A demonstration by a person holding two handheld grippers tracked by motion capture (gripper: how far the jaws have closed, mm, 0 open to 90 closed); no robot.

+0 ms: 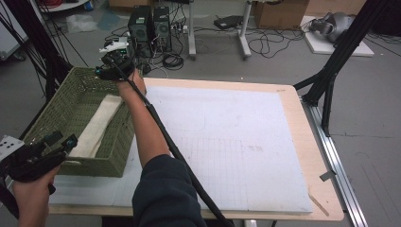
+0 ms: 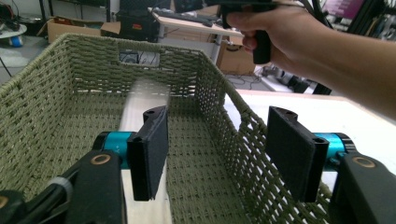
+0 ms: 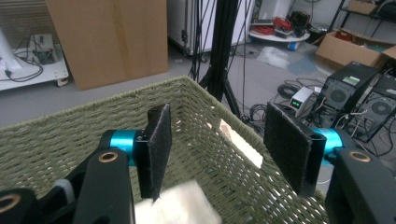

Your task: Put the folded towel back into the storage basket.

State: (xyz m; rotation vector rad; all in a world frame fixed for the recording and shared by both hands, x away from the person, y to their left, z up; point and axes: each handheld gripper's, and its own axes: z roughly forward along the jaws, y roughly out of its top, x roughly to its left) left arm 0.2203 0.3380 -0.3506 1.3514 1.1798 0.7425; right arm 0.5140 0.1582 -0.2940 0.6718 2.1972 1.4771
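The left gripper (image 1: 66,142) hangs at the near end of the green woven basket (image 2: 56,93), fingers spread astride its side wall. Inside lies the folded white cloth (image 1: 97,125). The right gripper (image 1: 116,66), fingers apart too, straddles the far rim. Uneven lifting could tip the basket off the surface (image 1: 236,142).

- A wooden table (image 1: 302,142) is carrying a white gridded mat (image 1: 236,142) that is covering most of its top.
- A green woven basket (image 1: 61,101) is sitting at the mat's left edge, its right wall standing between the left gripper's fingers (image 2: 149,154).
- A small dark scrap, possibly tape, (image 1: 327,176) is lying far right of both grippers' fingers.
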